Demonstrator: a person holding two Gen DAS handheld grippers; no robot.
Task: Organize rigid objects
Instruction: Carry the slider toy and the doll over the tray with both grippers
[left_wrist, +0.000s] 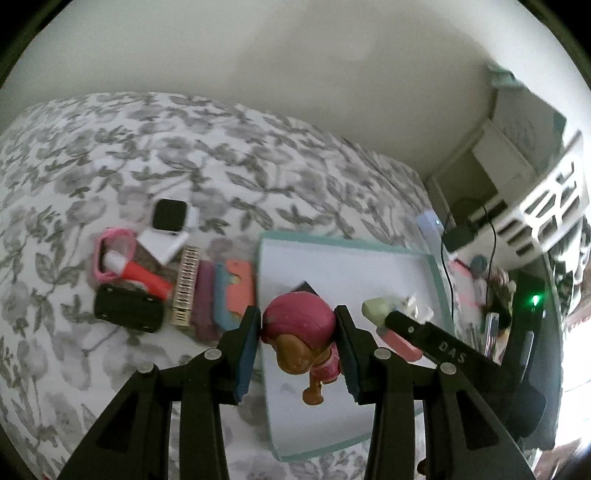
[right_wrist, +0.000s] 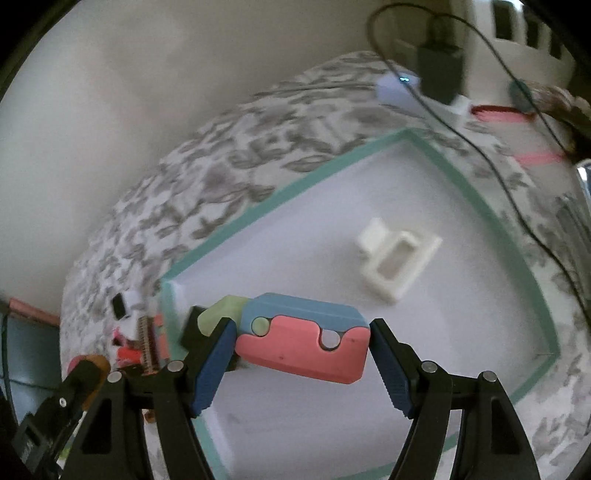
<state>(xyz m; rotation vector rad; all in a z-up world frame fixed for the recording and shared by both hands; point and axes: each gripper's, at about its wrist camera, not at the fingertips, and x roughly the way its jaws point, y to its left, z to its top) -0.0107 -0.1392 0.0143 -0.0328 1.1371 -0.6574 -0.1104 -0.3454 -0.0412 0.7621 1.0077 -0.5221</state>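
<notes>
My left gripper (left_wrist: 298, 325) is shut on a pink and brown toy dog figure (left_wrist: 301, 332), held above the near left part of a white tray with a teal rim (left_wrist: 347, 243). My right gripper (right_wrist: 301, 343) is shut on a pink, blue and green plastic block toy (right_wrist: 303, 341), held over the same tray (right_wrist: 288, 192). It also shows in the left wrist view (left_wrist: 391, 328), at the right. A white plastic holder (right_wrist: 397, 258) lies inside the tray. A small black object (left_wrist: 304, 287) lies in the tray behind the dog.
On the floral bedspread (left_wrist: 184, 147), left of the tray, lie a black case (left_wrist: 129, 308), a pink ring (left_wrist: 112, 254), an orange-red tube (left_wrist: 147, 280), a comb-like strip (left_wrist: 186, 286), a coral and blue block (left_wrist: 236, 291) and a black-faced white device (left_wrist: 173, 218). A charger and cable (right_wrist: 439, 66) sit beyond the tray.
</notes>
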